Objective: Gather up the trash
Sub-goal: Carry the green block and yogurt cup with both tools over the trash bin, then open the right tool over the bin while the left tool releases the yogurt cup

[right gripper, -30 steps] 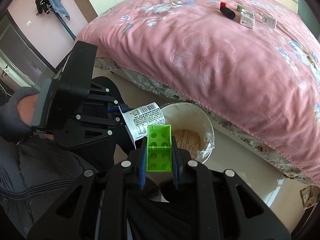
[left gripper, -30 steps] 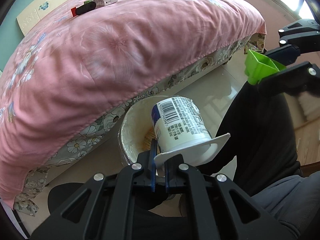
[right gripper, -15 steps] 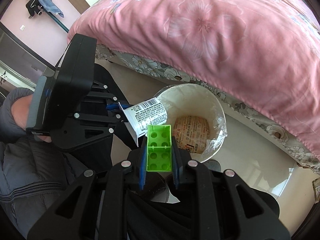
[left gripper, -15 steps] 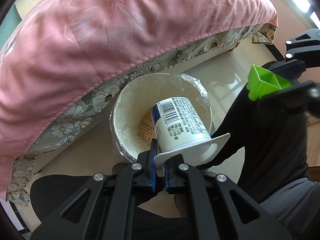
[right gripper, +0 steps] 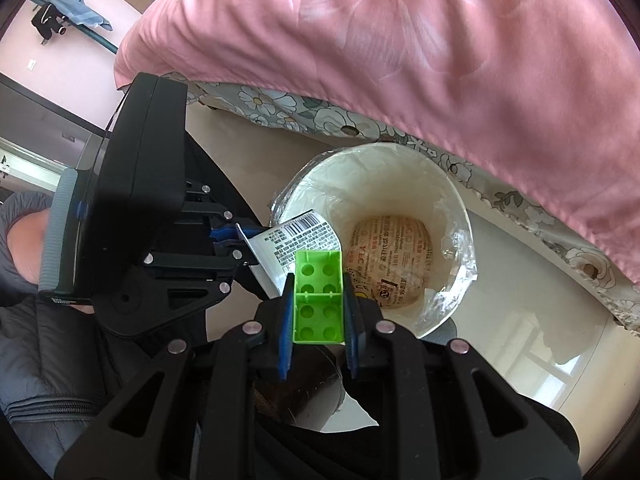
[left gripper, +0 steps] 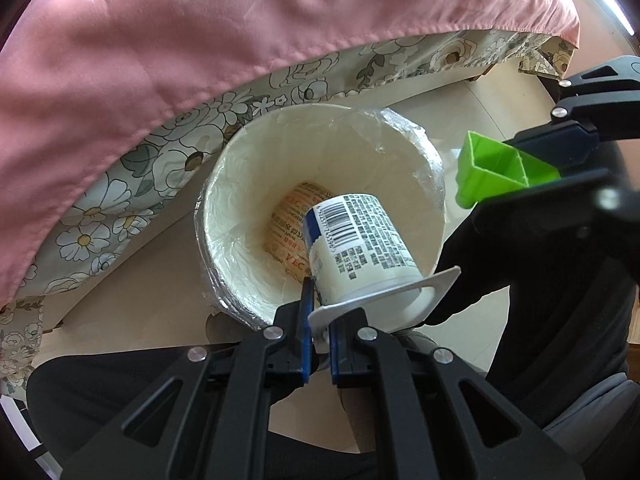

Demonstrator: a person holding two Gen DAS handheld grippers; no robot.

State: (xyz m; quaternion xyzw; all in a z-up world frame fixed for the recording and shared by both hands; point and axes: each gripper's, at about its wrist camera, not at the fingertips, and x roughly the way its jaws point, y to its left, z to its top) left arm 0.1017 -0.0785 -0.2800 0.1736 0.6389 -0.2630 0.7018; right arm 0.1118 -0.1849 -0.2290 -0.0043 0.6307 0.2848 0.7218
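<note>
Yogurt cup (left gripper: 358,240), white with a barcode label, hangs tilted over the near rim of the lined trash bin (left gripper: 424,184), its flange pinched by the left gripper (left gripper: 319,320). The right gripper (right gripper: 316,300) is clamped on a green toy brick (right gripper: 319,298) just beside the bin's rim. A printed wrapper (right gripper: 394,264) lies at the bin's bottom. The pink bedspread (left gripper: 200,32) overhangs the floor behind the bin.

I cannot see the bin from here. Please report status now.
Left gripper shut on yogurt cup, over trash bin. Right gripper shut on green block, beside rim. Nothing blocking; paper wrapper inside.
</note>
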